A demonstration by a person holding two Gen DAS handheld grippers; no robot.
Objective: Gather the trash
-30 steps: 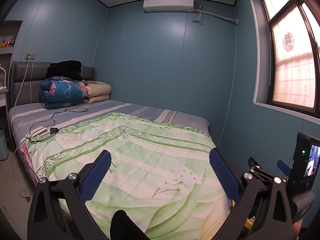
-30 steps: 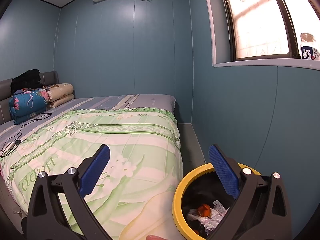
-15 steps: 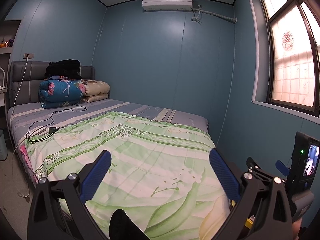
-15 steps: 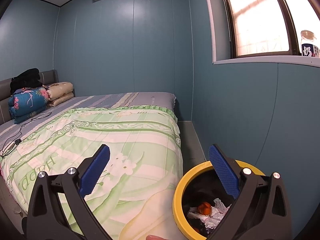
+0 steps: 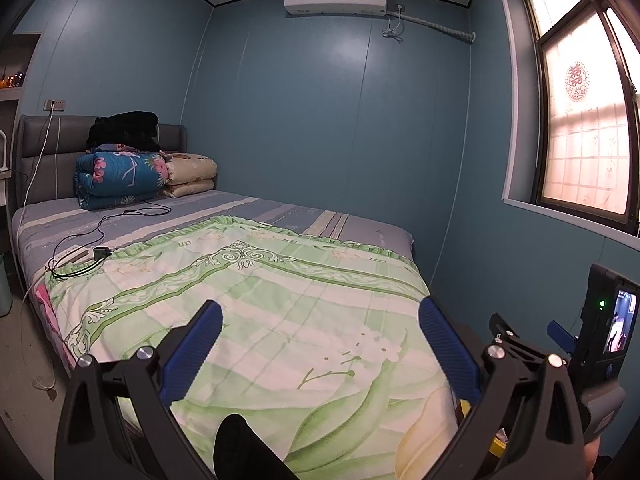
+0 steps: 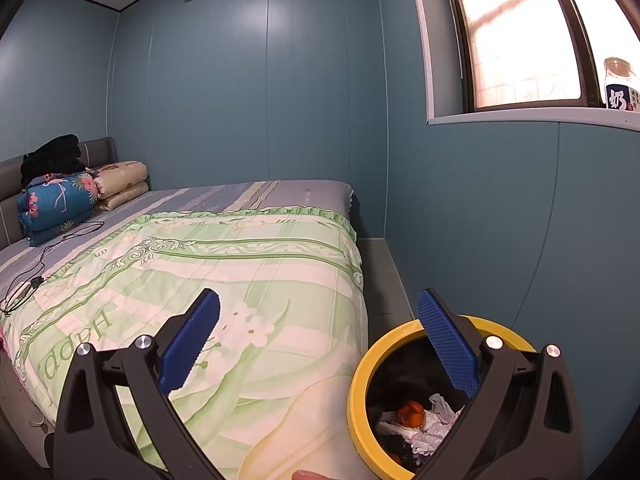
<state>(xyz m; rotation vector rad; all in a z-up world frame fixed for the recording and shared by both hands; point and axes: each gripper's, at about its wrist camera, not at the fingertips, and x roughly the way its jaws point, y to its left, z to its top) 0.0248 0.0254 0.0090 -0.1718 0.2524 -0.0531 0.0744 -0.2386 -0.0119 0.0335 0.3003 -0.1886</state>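
Note:
A yellow-rimmed trash bin (image 6: 360, 368) with a black liner stands on the floor between the bed and the wall, at the lower right of the right wrist view. Crumpled white paper and orange peel (image 6: 416, 420) lie inside it. My right gripper (image 6: 318, 340) is open and empty, above the bed's foot corner and the bin's near rim. My left gripper (image 5: 320, 350) is open and empty over the green floral quilt (image 5: 260, 304). A sliver of the bin's yellow rim (image 5: 500, 446) shows behind the left gripper's right arm. The right gripper's body (image 5: 600, 336) shows at the left view's right edge.
The bed (image 6: 200, 248) fills the room's left side, with folded quilts (image 5: 120, 176), black clothes and a charger with cable (image 5: 100, 252) near the headboard. A narrow floor strip (image 6: 384, 280) runs between bed and wall. A bottle (image 6: 620, 86) stands on the windowsill.
Both grippers drifted slightly; the views shifted a little, with the bin a touch lower and closer in the right view. Both jaws stayed open and empty.

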